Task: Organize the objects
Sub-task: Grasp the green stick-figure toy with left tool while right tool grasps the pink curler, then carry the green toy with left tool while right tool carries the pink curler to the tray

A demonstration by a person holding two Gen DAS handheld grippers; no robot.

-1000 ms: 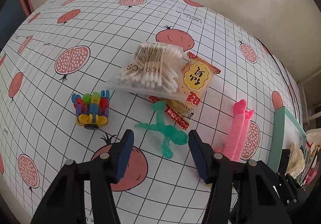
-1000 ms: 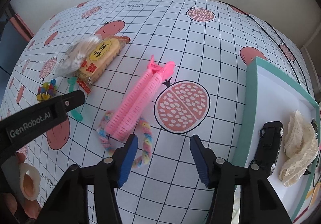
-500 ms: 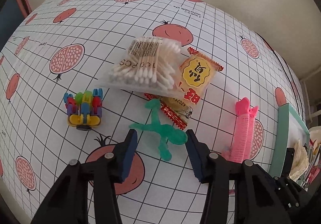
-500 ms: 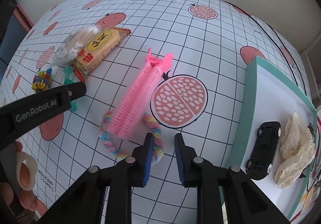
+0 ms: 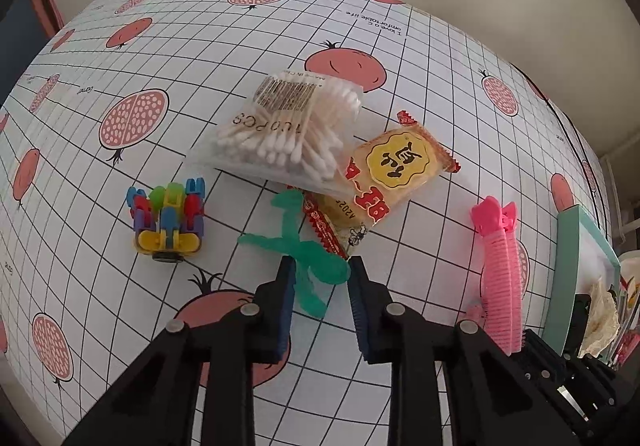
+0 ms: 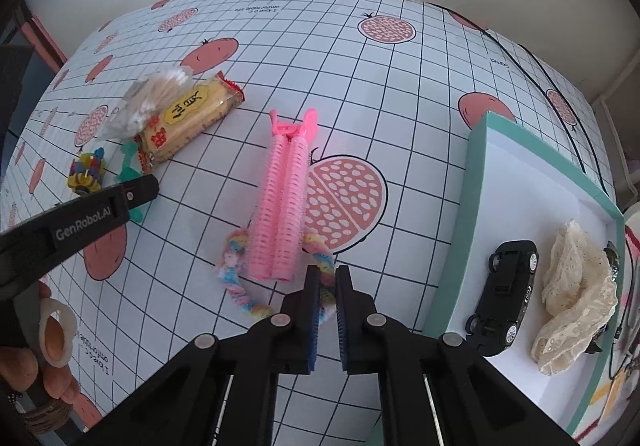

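Note:
My left gripper (image 5: 319, 271) has its jaws closed around a green plastic figure (image 5: 305, 252) that lies on the tablecloth. Behind it lie a bag of cotton swabs (image 5: 289, 131), a yellow snack packet (image 5: 390, 176) and a colourful block toy (image 5: 168, 220). My right gripper (image 6: 327, 278) is shut on a pastel braided hair tie (image 6: 240, 284), which lies under a pink hair roller clip (image 6: 285, 202). The clip also shows in the left wrist view (image 5: 500, 266). The left gripper also shows in the right wrist view (image 6: 80, 210).
A teal-rimmed white tray (image 6: 476, 166) stands at the right and holds a black toy car (image 6: 506, 296) and a cream lace cloth (image 6: 576, 296). The pomegranate-print tablecloth (image 6: 400, 86) runs back to a plain wall.
Both grippers have narrowed. The left moved forward and closed around the green figure. The right closed onto the hair tie below the pink clip.

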